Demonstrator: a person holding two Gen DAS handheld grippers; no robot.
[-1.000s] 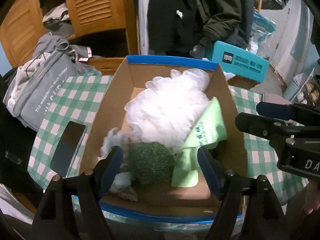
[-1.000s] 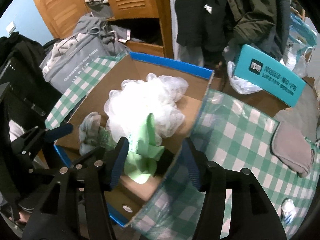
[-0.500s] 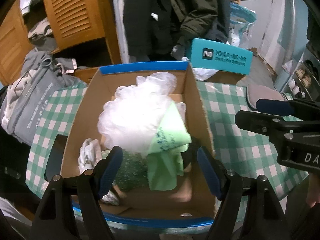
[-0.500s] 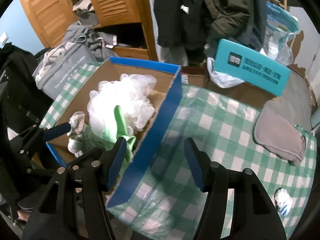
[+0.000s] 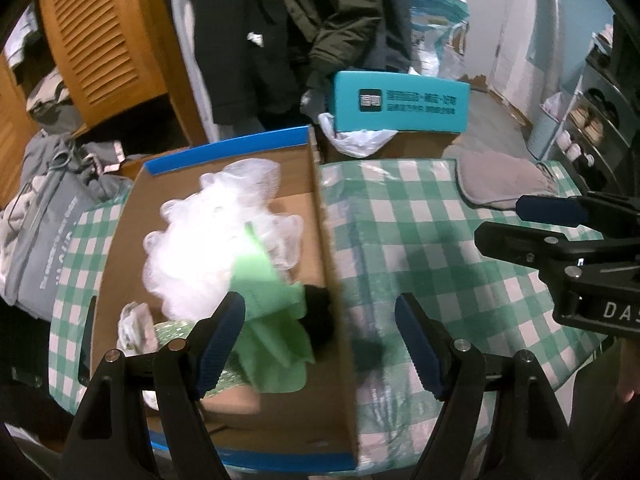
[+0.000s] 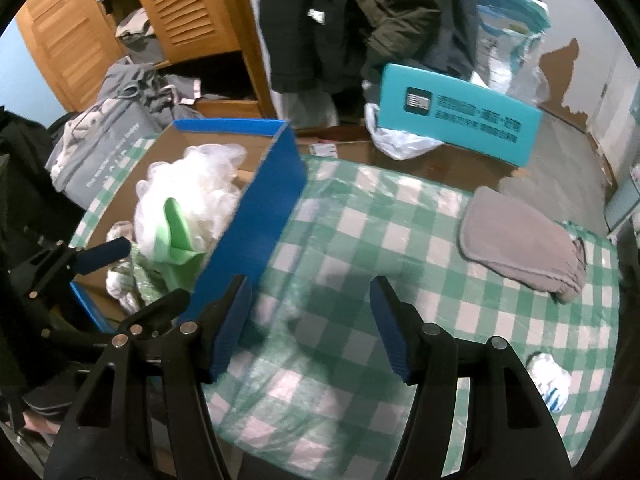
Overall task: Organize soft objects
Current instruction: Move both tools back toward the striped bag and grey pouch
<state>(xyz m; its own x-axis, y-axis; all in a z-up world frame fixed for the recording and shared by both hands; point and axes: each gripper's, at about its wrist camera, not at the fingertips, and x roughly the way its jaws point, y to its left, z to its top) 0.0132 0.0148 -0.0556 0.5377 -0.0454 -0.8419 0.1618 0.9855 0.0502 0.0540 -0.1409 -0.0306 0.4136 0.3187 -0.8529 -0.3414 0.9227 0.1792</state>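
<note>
Left gripper (image 5: 320, 340): jaws spread wide, nothing between the pads. It hangs over the right-hand wall of the cardboard box (image 5: 332, 280), one finger over the box interior, the other over the checked cloth; no contact visible.

Right gripper (image 6: 310, 328): jaws spread, empty; they have just been opening a little further. It is poised above the green-and-white checked bench (image 6: 400, 248), its left finger just beside the blue outer wall of the box, touching cannot be told.

Box contents, left wrist view:
- white mesh bath pouf (image 5: 208, 236), largest item, mid-box
- light green cloth (image 5: 276, 320) leaning on the pouf, trailing toward the near wall
- sparkly green scrubber (image 5: 172, 330) partly under the left finger
- crumpled white-grey rag (image 5: 134, 322) at the near left corner
- a dark item (image 5: 320, 312) against the right wall, too blurred to identify

Still out on the bench, right wrist view:
- grey folded cloth (image 6: 520, 248) at the far right, well apart from the box
- small white bundle with blue stripes (image 6: 550, 380) near the right edge, nearer the camera

Behind the bench: teal carton (image 6: 460, 120) with a white plastic bag (image 6: 400, 140) beneath its end.
</note>
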